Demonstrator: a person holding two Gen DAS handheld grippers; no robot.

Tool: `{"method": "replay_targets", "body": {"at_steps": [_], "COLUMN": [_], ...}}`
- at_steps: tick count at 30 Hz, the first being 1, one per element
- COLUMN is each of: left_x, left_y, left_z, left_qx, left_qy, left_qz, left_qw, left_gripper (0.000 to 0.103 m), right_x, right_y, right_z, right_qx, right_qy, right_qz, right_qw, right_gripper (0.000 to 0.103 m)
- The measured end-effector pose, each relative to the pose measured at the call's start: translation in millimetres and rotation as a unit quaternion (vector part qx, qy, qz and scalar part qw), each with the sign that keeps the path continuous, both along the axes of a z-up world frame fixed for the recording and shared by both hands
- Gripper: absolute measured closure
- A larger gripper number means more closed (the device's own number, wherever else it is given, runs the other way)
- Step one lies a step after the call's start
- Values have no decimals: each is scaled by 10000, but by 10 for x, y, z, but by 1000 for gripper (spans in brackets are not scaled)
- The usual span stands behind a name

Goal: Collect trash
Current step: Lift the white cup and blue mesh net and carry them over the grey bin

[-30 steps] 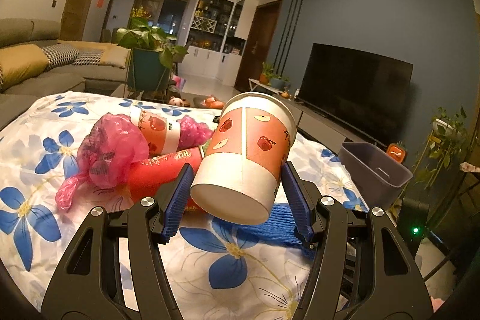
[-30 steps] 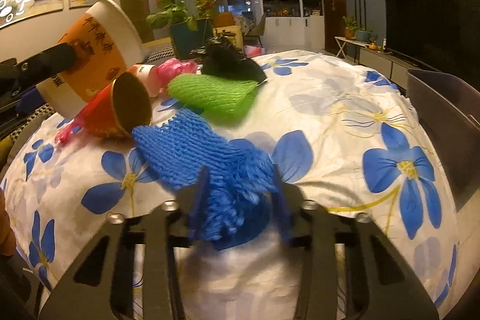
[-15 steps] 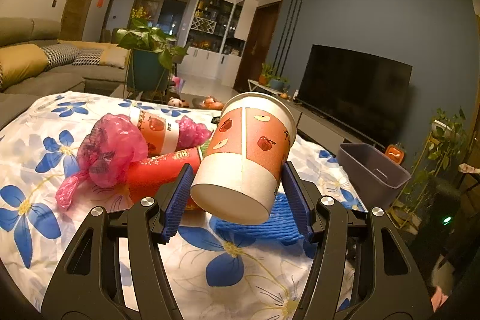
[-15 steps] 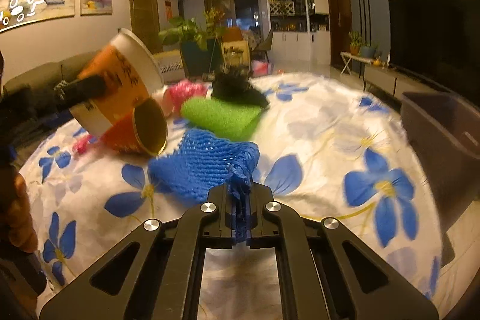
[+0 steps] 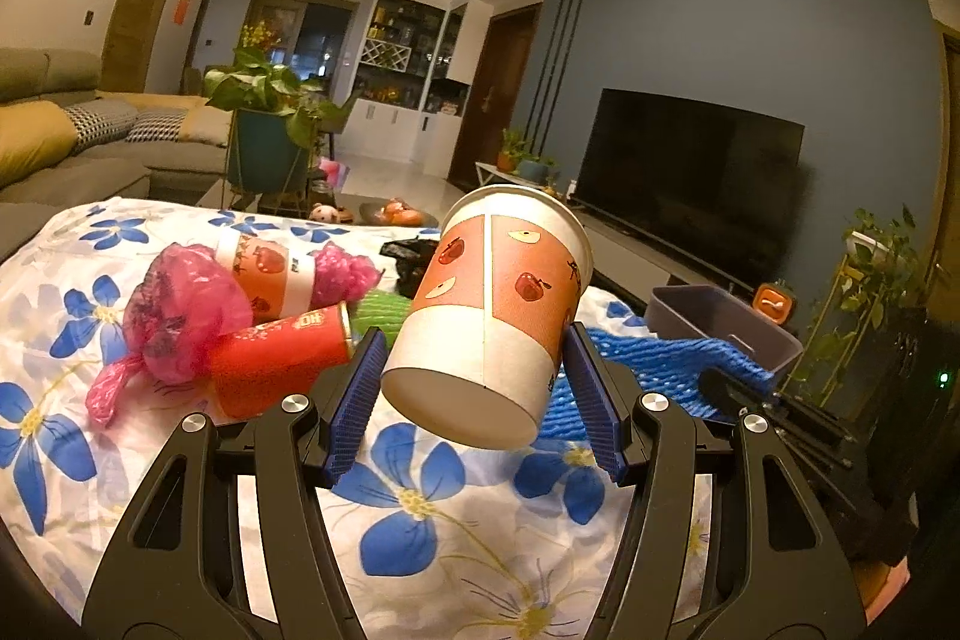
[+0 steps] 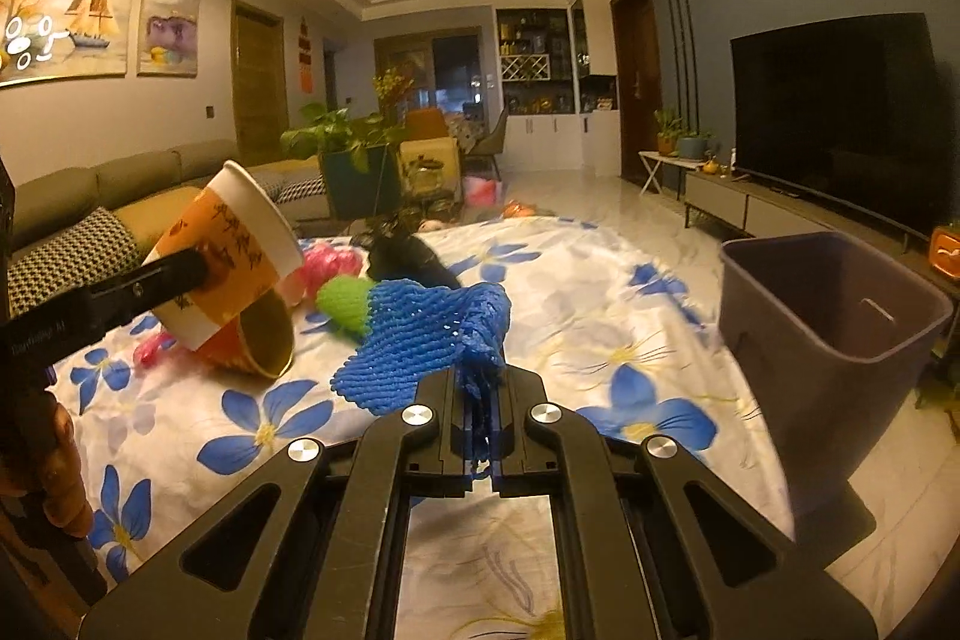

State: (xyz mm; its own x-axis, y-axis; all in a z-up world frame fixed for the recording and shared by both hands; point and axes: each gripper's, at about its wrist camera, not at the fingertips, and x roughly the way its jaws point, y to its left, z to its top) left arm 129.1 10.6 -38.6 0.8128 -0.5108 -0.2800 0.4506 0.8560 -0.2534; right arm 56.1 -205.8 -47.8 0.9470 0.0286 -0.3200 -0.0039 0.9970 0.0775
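- Left wrist view: living room at night, a TV (image 5: 696,172) on a blue wall, a sofa (image 5: 72,142) off to the left, and a table under a white cloth with blue flowers (image 5: 420,508) where all the trash sits.
- The left gripper (image 5: 474,394) has its fingers pressed on either side of a big paper cup (image 5: 492,322) near the base, held off the cloth with the mouth tipped away. Gripping the narrow, stiffer end probably keeps it from crushing.
- On the cloth beyond: a red cup (image 5: 276,358) on its side, a pink plastic bag (image 5: 180,310) touching it, a smaller paper cup (image 5: 270,274) lying behind, plus a bit of green foam net (image 5: 384,310) and a black bag (image 5: 408,256).
- The grey bin (image 5: 726,334) sits past the table's right edge – that's likely where everything's headed.
- Right wrist view: same room from the other side, paintings (image 6: 72,16) on the wall, floral cloth below.
- The right gripper (image 6: 480,400) has its fingers nearly together, pinching one bunched corner of a blue foam net (image 6: 420,334); the rest fans out in front, and I can't tell whether its far end is off the cloth. Floppy stuff, so a corner pinch makes sense.
- The bin (image 6: 828,316) is just to the right, open top below gripper height – looks like a short swing over for a drop.
- The big cup shows at left, clamped in the other gripper.
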Motion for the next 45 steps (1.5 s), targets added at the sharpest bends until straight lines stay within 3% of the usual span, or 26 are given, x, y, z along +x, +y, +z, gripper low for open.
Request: {"method": "replay_targets", "body": {"at_steps": [24,36,45], "left_x": [176,391,578], "left_y": [-878,-1669,-2386], "left_z": [212,400,408], "left_qx": [206,200,226], "left_qy": [-242,-367,-319], "left_qz": [-790,-1346,-1798], "left_qw": [9964,9900,9829], "left_gripper": [44,44,44], "right_x": [-226,-265,-184], "right_y": [-756,-1374,-1768], "right_z": [399,531,555], "right_qx": [-135,-195,-471], "right_qy": [-667,-881,-913], "right_qz": [-1025,-1852,-2612], "right_qw": [9924,9785,9598], "right_gripper": [98,98,98]}}
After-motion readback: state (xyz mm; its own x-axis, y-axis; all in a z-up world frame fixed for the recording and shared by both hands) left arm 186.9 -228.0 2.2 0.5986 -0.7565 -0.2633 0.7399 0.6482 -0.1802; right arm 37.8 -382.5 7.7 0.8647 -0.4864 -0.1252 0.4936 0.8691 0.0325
